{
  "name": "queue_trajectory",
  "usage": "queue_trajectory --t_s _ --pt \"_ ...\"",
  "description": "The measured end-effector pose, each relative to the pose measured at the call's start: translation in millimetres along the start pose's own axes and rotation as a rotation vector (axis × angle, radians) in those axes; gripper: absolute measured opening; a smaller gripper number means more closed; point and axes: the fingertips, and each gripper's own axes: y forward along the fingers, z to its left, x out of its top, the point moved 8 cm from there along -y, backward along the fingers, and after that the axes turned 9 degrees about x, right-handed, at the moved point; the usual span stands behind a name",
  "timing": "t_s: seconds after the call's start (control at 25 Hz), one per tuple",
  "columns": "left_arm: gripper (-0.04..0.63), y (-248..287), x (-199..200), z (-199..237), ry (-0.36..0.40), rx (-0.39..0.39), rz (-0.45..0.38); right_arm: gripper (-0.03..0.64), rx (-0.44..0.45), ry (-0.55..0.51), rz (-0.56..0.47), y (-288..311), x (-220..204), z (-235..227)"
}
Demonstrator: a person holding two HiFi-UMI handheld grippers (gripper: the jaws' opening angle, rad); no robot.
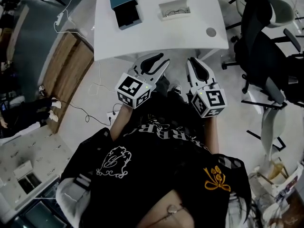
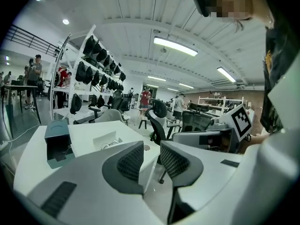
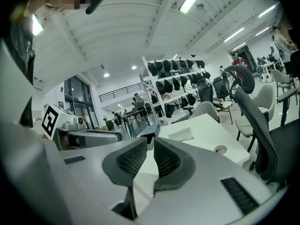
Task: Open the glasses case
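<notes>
Glasses case, teal, lies on far left part of white counter, ahead of both grippers and well apart from them. Long axis runs away from person, slightly skewed. Dark inside shows at near end, so case seems already open. Left gripper nearer: jaws apart, empty. Right gripper: jaws narrowly apart, empty. Both held short of counter's near edge. White tray with spectacles right of case, apart from it. Bare counter between; nothing blocks reach. Office chair off to right.
</notes>
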Motion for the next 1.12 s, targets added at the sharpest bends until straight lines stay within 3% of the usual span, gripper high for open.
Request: queue_trajectory --t_s 0.44,0.72,1.12 --pt "0.077 -40.2 -17.0 11.7 -0.032 0.052 0.0 0.014 0.065 0.014 0.015 16.6 -9.0 27.4" --pt "0.052 -86.3 -28.9 36.8 -0.028 0.064 -0.022 0.003 0.103 -0.028 0.066 44.2 -18.0 82.6" --pt "0.046 -153.7 -53.0 62.7 0.002 0.031 -0.037 0.003 0.081 -0.02 0.021 59.8 -37.7 157.7"
